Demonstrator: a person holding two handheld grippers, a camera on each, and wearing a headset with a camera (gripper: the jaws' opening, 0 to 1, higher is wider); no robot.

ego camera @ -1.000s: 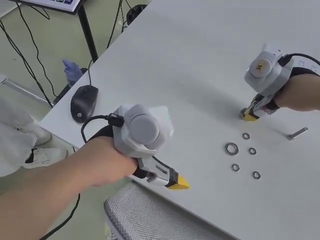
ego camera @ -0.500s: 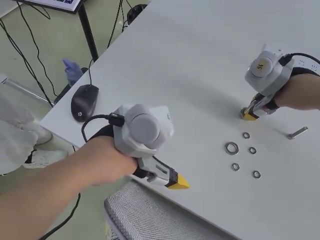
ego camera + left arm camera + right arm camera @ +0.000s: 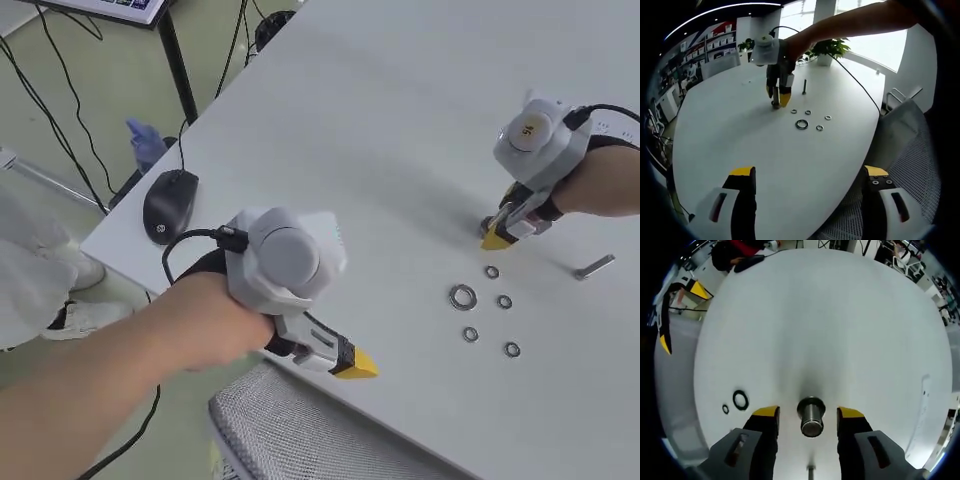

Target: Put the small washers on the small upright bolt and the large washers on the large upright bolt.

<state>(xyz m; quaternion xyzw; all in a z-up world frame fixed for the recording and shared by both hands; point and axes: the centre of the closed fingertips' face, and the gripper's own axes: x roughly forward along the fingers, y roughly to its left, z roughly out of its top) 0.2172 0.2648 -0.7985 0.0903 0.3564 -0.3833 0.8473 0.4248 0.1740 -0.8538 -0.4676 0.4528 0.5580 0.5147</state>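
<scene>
My right gripper (image 3: 497,238) stands tip-down on the white table (image 3: 380,140) at the right. In its own view the right gripper (image 3: 807,415) is open, with the large upright bolt (image 3: 811,420) between the jaws and a gap on each side. The small bolt (image 3: 804,86) stands upright just beyond it. One large washer (image 3: 462,297) and several small washers (image 3: 505,302) lie flat near the front edge. My left gripper (image 3: 355,365) hovers over the table's front edge, and its own view shows the left gripper (image 3: 810,172) wide open and holding nothing.
A black mouse (image 3: 167,205) lies at the table's left corner. A grey mesh chair (image 3: 290,430) sits under the front edge. Cables and a blue object (image 3: 143,140) are on the floor to the left.
My right gripper's tip has shifted a little toward me beside the large bolt. The left gripper and the washers have stayed put.
</scene>
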